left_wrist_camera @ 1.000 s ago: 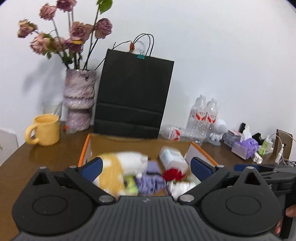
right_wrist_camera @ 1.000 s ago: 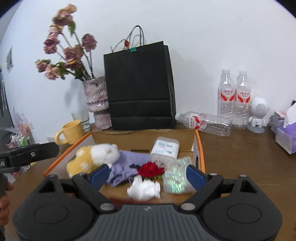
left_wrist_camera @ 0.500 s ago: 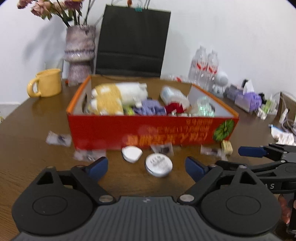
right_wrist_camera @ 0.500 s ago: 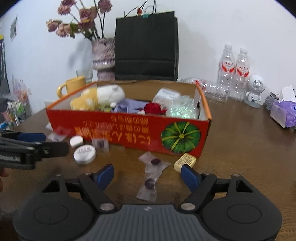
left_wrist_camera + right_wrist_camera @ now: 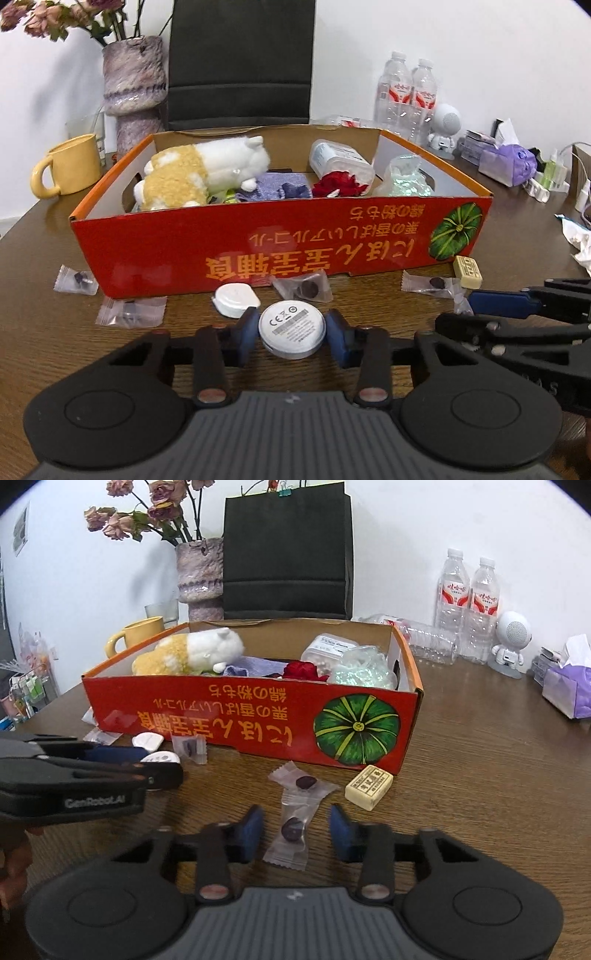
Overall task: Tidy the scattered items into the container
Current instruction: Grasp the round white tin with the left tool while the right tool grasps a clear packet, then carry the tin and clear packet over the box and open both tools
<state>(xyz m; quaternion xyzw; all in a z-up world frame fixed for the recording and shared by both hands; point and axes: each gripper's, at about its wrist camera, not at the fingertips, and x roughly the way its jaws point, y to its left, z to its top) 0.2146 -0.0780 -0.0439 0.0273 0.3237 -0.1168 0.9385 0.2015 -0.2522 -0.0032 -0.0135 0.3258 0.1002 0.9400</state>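
A red cardboard box (image 5: 280,236) (image 5: 255,716) on the wooden table holds a plush toy (image 5: 199,170), purple cloth, a red flower and plastic packs. My left gripper (image 5: 291,334) is down at the table with its blue pads touching both sides of a round white tin (image 5: 291,328); I cannot tell if it grips. My right gripper (image 5: 295,829) is open around a clear candy wrapper (image 5: 291,830), pads apart from it. A second wrapped candy (image 5: 303,781) and a cream eraser-like block (image 5: 369,786) lie in front of the box.
A white oval case (image 5: 236,301) and several wrapped candies (image 5: 129,312) lie along the box front. A yellow mug (image 5: 68,170), vase (image 5: 133,85), black bag (image 5: 286,550), water bottles (image 5: 469,605), a small white robot figure (image 5: 511,642) and a tissue pack (image 5: 567,686) stand behind.
Both grippers dropped from above the box to the table in front of it. Both jaws narrowed, the left around the round tin, the right around a candy wrapper.
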